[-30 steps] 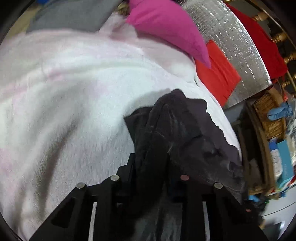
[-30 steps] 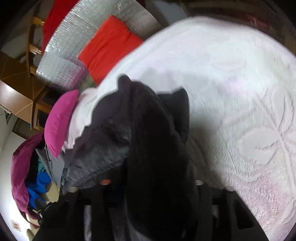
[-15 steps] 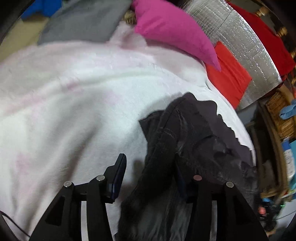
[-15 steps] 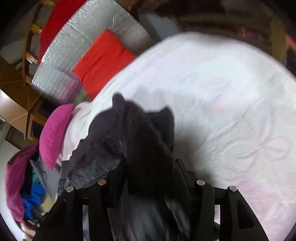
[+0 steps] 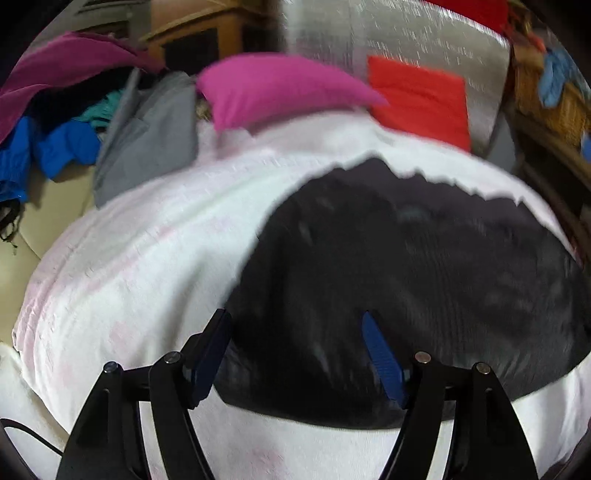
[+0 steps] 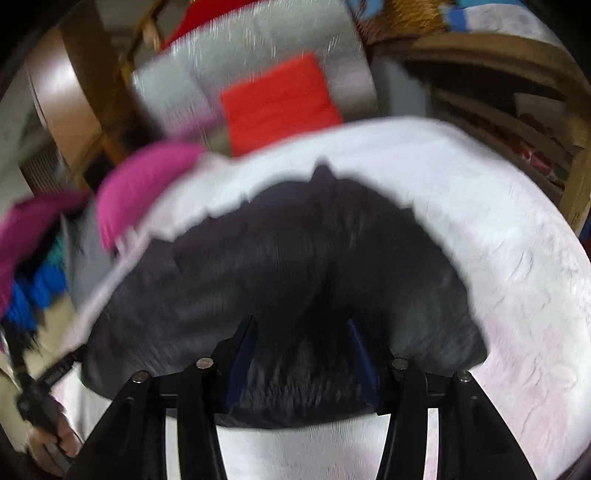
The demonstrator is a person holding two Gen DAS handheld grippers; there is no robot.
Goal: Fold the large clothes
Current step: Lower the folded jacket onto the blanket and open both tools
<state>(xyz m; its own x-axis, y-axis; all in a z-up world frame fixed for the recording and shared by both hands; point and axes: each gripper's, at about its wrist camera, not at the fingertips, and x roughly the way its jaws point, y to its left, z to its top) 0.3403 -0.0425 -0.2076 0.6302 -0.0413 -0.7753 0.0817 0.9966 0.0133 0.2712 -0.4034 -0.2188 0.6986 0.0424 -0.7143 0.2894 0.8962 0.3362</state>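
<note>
White bedding (image 5: 140, 266) with a faint pink pattern covers the work surface. At its far edge, toward 12 o'clock in the left wrist view, lie a magenta pillow (image 5: 280, 88) and a red folded cloth (image 5: 421, 103) against a silver quilted panel (image 5: 388, 33). At 10 o'clock a pile of mixed clothes (image 5: 66, 122) sits beside a grey garment (image 5: 151, 129).

Black garment (image 5: 417, 280): lying spread on the bedding, right of centre in the left wrist view and centred in the right wrist view (image 6: 295, 280). Its far edge is uneven; motion blur hides the finer folds.

Left gripper (image 5: 297, 339): jaws opening, blue pads wide apart, no cloth clamped. The garment lies below and between the fingers, its left edge near the left pad.

Right gripper (image 6: 301, 345): jaws partly apart, above the garment's near portion. Dark cloth fills the gap between the pads; pad contact cannot be confirmed. At 8 o'clock in this view a hand (image 6: 55, 439) grips a dark handle.
</note>
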